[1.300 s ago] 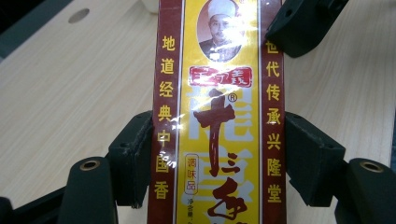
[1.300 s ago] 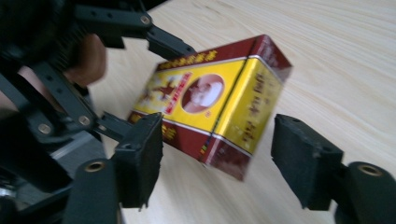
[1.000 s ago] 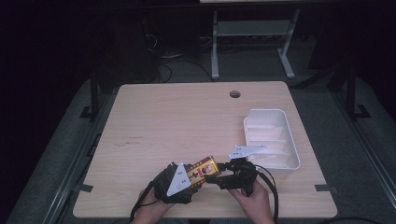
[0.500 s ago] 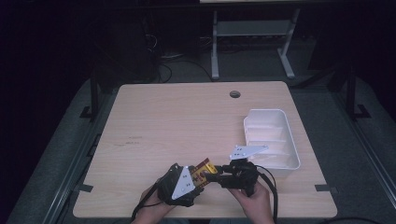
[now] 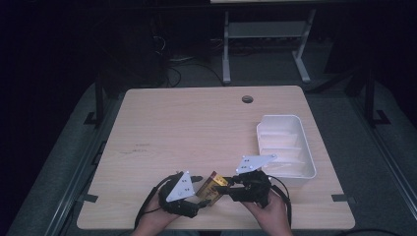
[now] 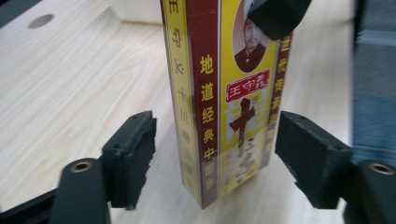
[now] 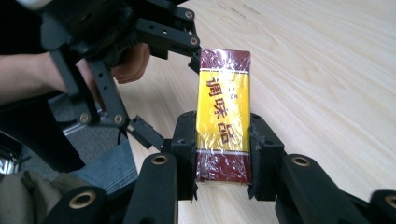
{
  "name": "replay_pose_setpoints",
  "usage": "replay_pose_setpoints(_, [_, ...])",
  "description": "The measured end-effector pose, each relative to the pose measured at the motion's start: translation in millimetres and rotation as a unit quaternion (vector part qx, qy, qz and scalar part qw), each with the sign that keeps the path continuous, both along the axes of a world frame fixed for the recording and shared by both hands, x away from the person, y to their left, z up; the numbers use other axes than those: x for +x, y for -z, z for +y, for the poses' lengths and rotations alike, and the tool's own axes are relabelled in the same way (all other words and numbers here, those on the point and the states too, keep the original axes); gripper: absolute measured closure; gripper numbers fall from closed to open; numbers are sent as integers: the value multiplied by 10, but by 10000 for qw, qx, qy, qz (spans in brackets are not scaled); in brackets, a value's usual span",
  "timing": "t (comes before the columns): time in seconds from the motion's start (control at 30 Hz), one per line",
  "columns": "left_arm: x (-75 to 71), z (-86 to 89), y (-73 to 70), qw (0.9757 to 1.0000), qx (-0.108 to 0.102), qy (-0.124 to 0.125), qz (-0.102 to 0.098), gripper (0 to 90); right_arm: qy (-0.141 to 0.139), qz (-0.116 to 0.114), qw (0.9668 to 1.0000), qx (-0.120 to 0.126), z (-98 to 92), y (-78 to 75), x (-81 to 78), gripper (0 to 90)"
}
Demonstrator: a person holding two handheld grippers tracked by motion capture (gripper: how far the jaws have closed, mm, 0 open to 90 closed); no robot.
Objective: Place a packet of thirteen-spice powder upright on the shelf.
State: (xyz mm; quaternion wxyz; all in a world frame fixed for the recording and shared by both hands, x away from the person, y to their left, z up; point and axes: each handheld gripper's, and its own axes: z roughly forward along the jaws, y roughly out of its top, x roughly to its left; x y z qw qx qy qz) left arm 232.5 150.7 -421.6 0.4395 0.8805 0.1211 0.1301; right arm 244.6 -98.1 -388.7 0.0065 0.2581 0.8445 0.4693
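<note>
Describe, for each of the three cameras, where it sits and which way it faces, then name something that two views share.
High view: above the person's side, looking forward and down on the table; both hands show, with the left gripper, right gripper and white tray.
Left gripper view: on the left gripper, jaws open beside the box.
Right gripper view: on the right gripper, shut on the box; a hand shows.
Shared: the yellow-and-red box.

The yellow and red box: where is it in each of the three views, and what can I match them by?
High view: yellow and red box low centre, between the two hands.
Left gripper view: it fills the centre, between the left tongs, whose pads stand apart from it.
Right gripper view: centre, the right tongs clamp its lower end.
Shared landmark: the wooden table.
</note>
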Motion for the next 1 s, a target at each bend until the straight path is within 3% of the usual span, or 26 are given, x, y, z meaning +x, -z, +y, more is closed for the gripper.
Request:
replay_pose_setpoints(0.03, [0, 0, 0, 10000, 0, 0, 0, 340, -47, -60, 10000, -13, -1, -22, -10, 680])
replay_pose_setpoints(0.07, [18, 45, -18, 9997, -155, 145, 154, 361, -118, -106, 9999, -6, -2, -45, -21, 680])
replay_pose_setpoints(0.17, [48, 95, -30, 9986, -353, 224, 334, 371, -345, -264, 9990, -66, 0, -107, -53, 680])
replay_pose_setpoints(0.33, [73, 124, -25, 9968, -436, 423, 528, 400, -673, -380, 9969, -177, 17, -134, -89, 680])
replay_pose_setpoints(0.47, [52, 106, -18, 9947, -436, 719, 585, 495, -1019, -669, 9920, -341, 82, -147, -149, 679])
replay_pose_setpoints(0.63, [12, 55, -13, 9943, -233, 905, 513, 551, -1107, -709, 9904, -423, 104, -141, -165, 680])
replay_pose_setpoints(1.0, [43, 80, -49, 9900, -423, 1068, 816, 619, -1169, -746, 9903, -125, 39, -160, -148, 673])
